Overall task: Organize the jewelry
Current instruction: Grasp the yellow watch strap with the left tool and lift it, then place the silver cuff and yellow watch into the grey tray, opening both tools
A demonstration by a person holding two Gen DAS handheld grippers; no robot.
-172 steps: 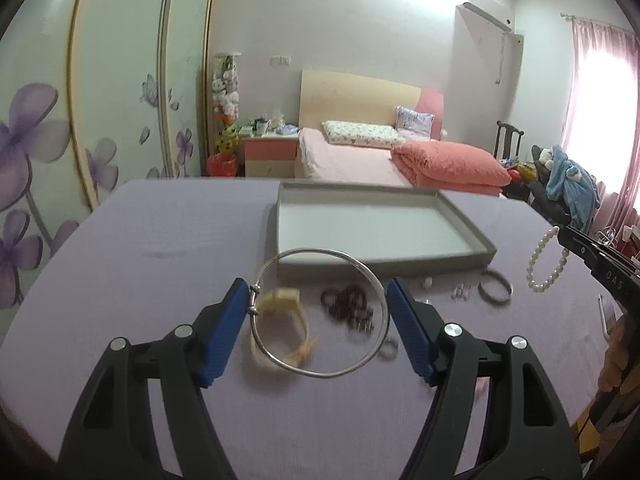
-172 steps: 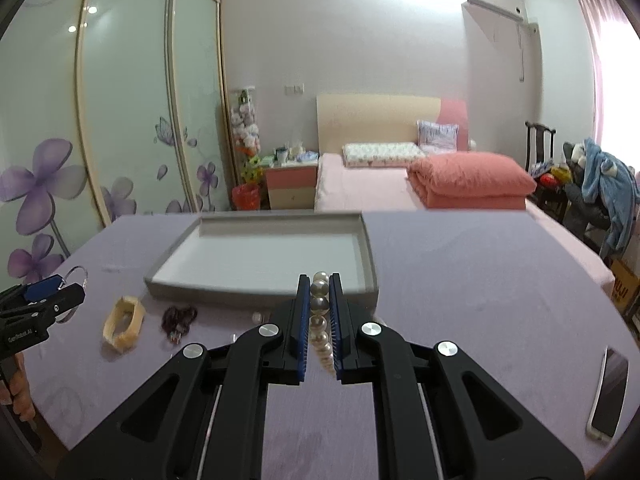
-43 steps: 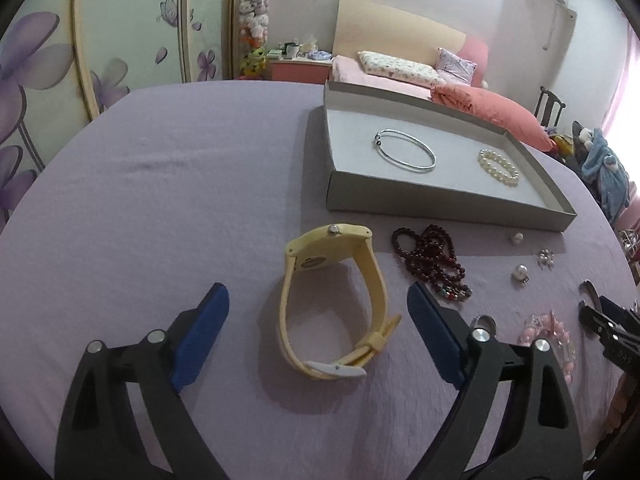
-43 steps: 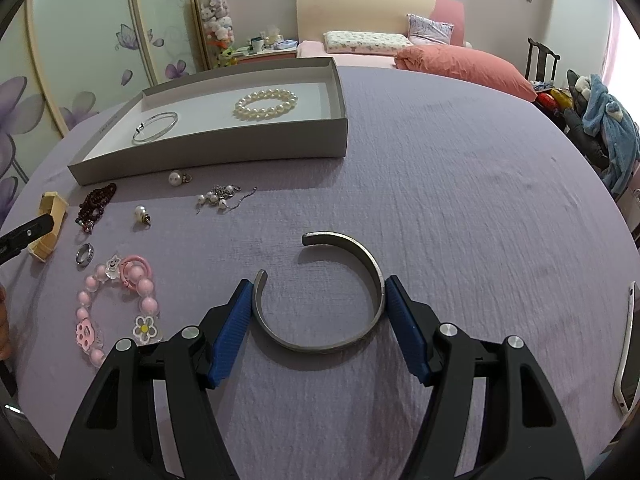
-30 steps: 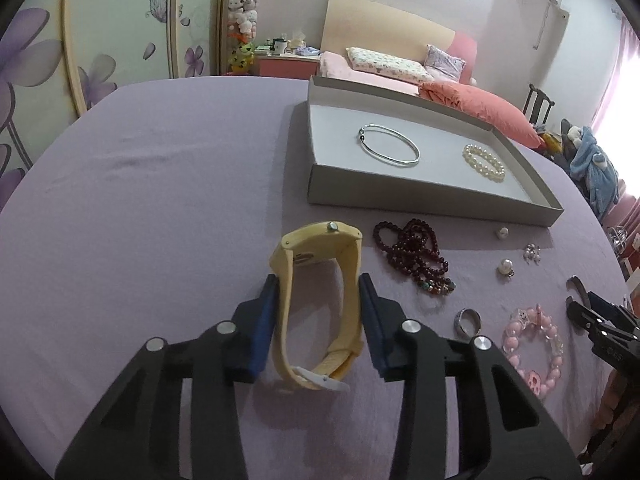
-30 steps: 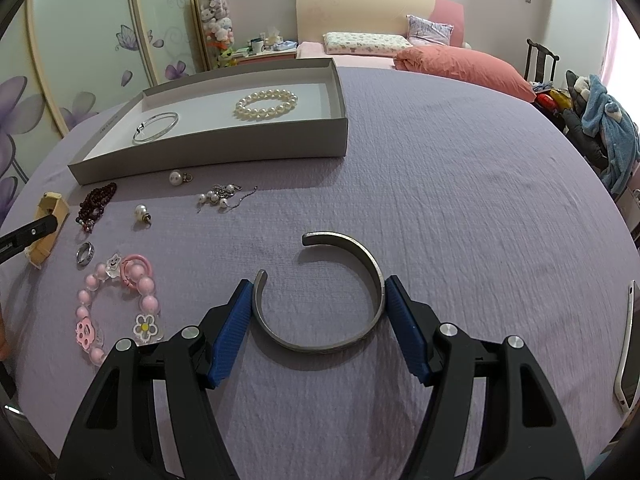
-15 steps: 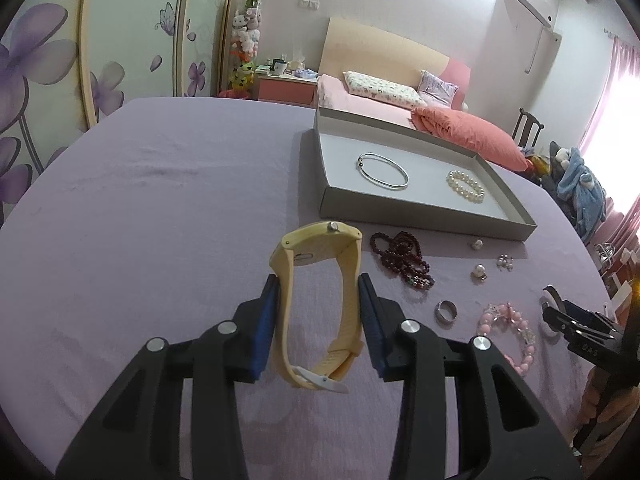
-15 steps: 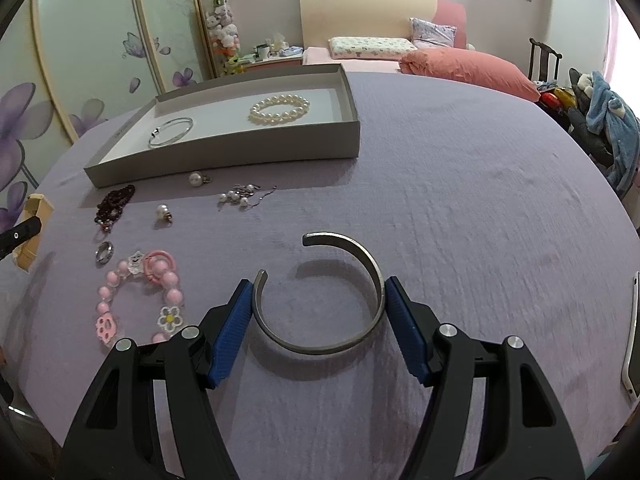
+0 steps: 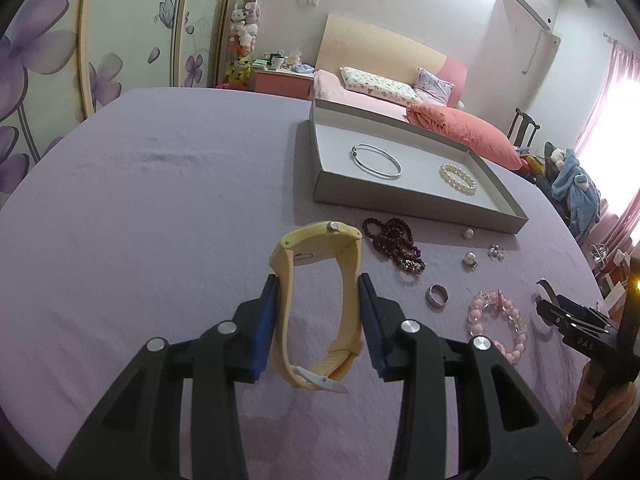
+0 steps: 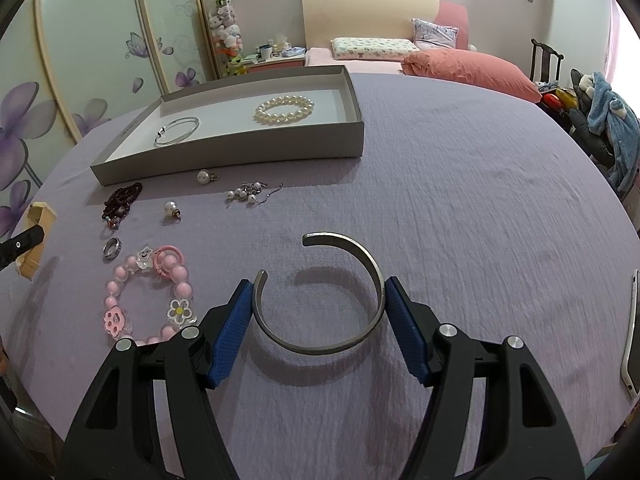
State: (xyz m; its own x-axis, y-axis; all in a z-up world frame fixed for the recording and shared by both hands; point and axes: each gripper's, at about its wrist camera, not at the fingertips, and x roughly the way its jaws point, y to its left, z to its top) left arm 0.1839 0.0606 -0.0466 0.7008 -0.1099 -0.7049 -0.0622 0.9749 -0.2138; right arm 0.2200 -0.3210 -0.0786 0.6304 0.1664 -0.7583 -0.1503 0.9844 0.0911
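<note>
Nearest to us, our left gripper [image 9: 319, 300] has its blue pads clenched on the two sides of a pale yellow rubber-strapped wristwatch [image 9: 318, 300], which it holds lifted clear of the lilac tablecloth [image 9: 160, 216]; the watch's shadow falls on the cloth below it. Our right gripper [image 10: 319, 304] grasps an open-ended grey metal cuff bangle [image 10: 320, 292], the pads pressing on its left and right flanks, the gap in the cuff facing away and to the left. This cuff also hangs just above the cloth, over its own shadow.

A little farther out, loose pieces lie on the cloth between our two grippers. There is a pink beaded bracelet with flower charms [image 10: 150, 294], and just beyond it a small silver ring [image 10: 111, 248]. Beyond the ring lies a heap of dark red beads [image 10: 122, 200]. Near these are two single pearl earrings [image 10: 172, 208] and a small tangle of pearl drop earrings [image 10: 248, 193].

Past them sits a shallow grey cardboard tray [image 10: 240, 154] with a white floor. Inside it, well apart from each other, lie a thin silver wire bangle [image 10: 177, 131] and a white pearl bracelet [image 10: 285, 109].

At the right edge of the cloth we see part of a white phone [image 10: 632, 340].

Farthest away stand a bed with a coral quilt [image 10: 468, 68] and a wardrobe with purple flower doors [image 9: 60, 52].
</note>
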